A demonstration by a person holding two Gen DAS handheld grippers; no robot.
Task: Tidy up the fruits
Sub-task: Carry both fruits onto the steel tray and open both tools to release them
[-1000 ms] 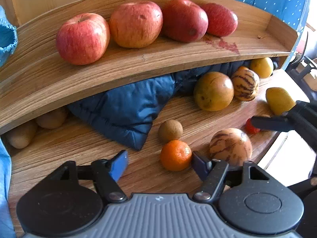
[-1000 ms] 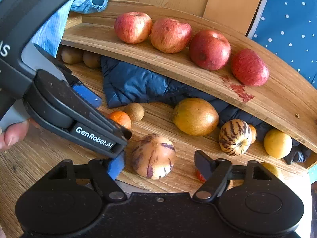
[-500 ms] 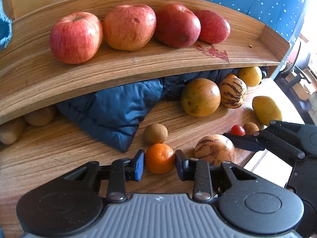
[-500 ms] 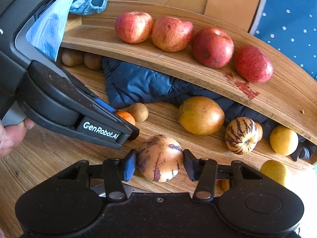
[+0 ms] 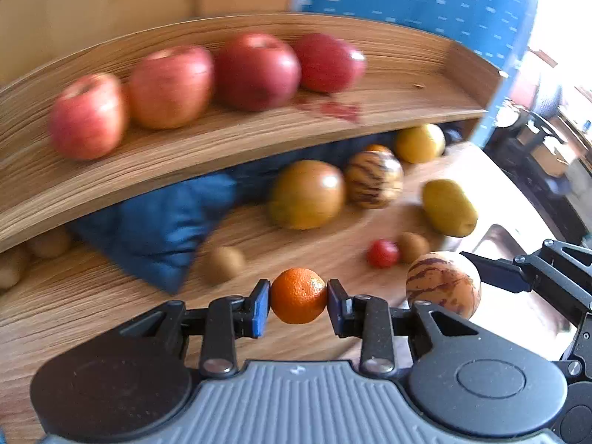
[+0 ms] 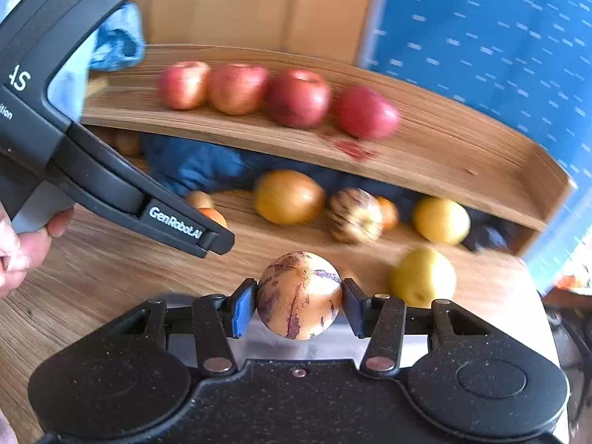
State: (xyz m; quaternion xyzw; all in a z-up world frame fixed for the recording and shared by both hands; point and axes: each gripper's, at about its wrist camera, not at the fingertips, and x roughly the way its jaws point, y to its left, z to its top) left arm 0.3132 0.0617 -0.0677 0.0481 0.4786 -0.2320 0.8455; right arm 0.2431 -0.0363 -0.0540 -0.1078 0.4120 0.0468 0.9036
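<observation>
Carrying both fruits clear of the tabletop [image 5: 74,307] is best done level: the tangerine [image 5: 299,295] is clamped in the left claw [image 5: 298,307], the striped melon [image 6: 299,294] in the right claw [image 6: 298,308], with the apples [image 5: 255,70] shelved at 12 o'clock.

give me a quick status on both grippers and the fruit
Left hand-held gripper shut on small orange. Right hand-held gripper shut on striped melon. Four apples fill upper shelf; nothing blocking.

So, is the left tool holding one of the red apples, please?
No, the left tool grips a small orange; the apples sit on the shelf.
</observation>
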